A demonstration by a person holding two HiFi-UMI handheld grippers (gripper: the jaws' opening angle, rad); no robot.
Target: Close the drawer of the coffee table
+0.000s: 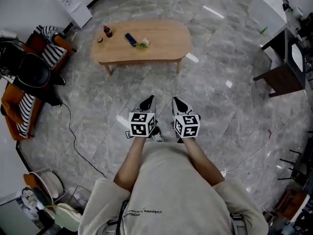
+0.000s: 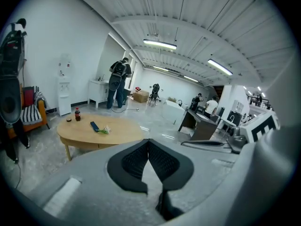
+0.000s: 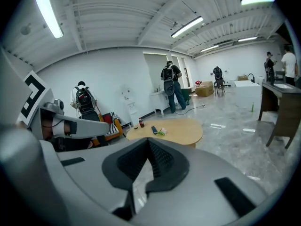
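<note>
The oval wooden coffee table [image 1: 161,43] stands on the grey marble floor well ahead of me. It carries a small dark bottle [image 1: 107,31], a dark flat remote [image 1: 130,39] and a little flower sprig [image 1: 144,43]. No open drawer shows on the side facing me. My left gripper [image 1: 148,103] and right gripper [image 1: 178,104] are held side by side in front of my chest, far short of the table. Both are shut with nothing between the pads. The table [image 2: 101,133] lies beyond the left gripper [image 2: 148,140], and the table [image 3: 174,131] lies beyond the right gripper [image 3: 149,140].
An orange chair with striped cushions [image 1: 24,106] and black equipment [image 1: 32,70] stand at the left, with a cable [image 1: 73,131] trailing over the floor. A dark desk [image 1: 283,77] is at the right and a white water dispenser [image 1: 76,6] at the far left. A person [image 2: 117,84] stands beyond the table.
</note>
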